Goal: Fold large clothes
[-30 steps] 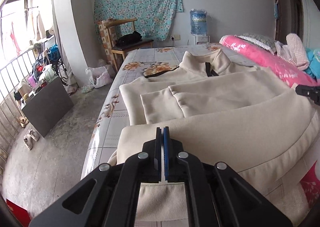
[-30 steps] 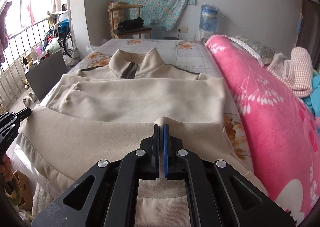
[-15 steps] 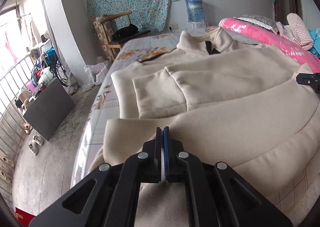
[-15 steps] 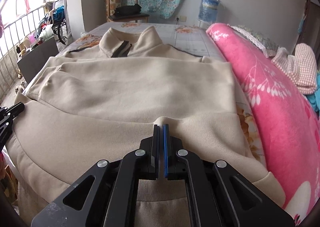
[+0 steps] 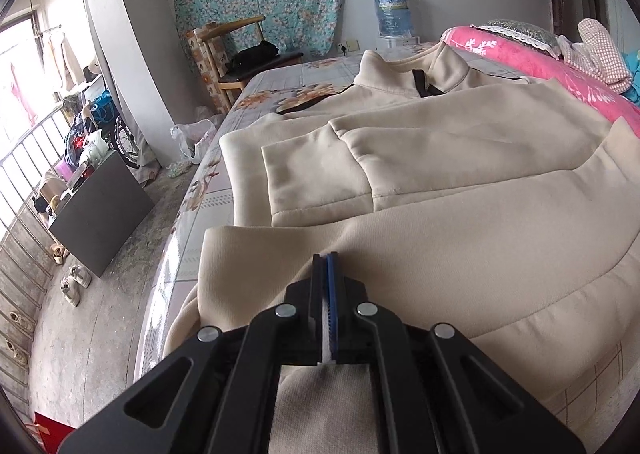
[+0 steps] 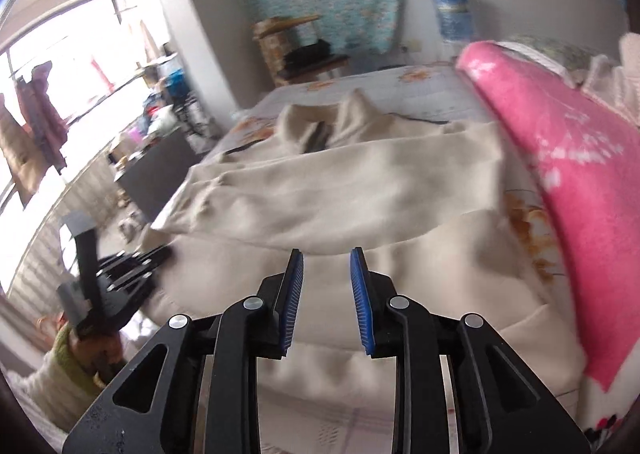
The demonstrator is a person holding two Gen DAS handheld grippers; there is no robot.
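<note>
A large cream zip-neck sweatshirt (image 5: 460, 158) lies on the bed, sleeves folded across the body, collar at the far end. Its bottom part is folded up over the sleeves. My left gripper (image 5: 325, 260) is shut on the hem at the near left corner. My right gripper (image 6: 326, 254) is open and empty, just above the folded-up cloth (image 6: 360, 190) near the right side. The left gripper also shows in the right wrist view (image 6: 132, 266), low at the left. The right wrist view is blurred by motion.
A pink blanket (image 5: 532, 62) runs along the bed's right side (image 6: 568, 158). The bed's left edge (image 5: 176, 230) drops to a concrete floor with a dark cabinet (image 5: 100, 214) and shoes. A wooden chair (image 5: 240, 62) and water jug (image 5: 392, 14) stand at the back wall.
Both grippers carried the hem forward over the sleeves. The right gripper has opened, let go of the hem and swung up and leftward. The left gripper still grips.
</note>
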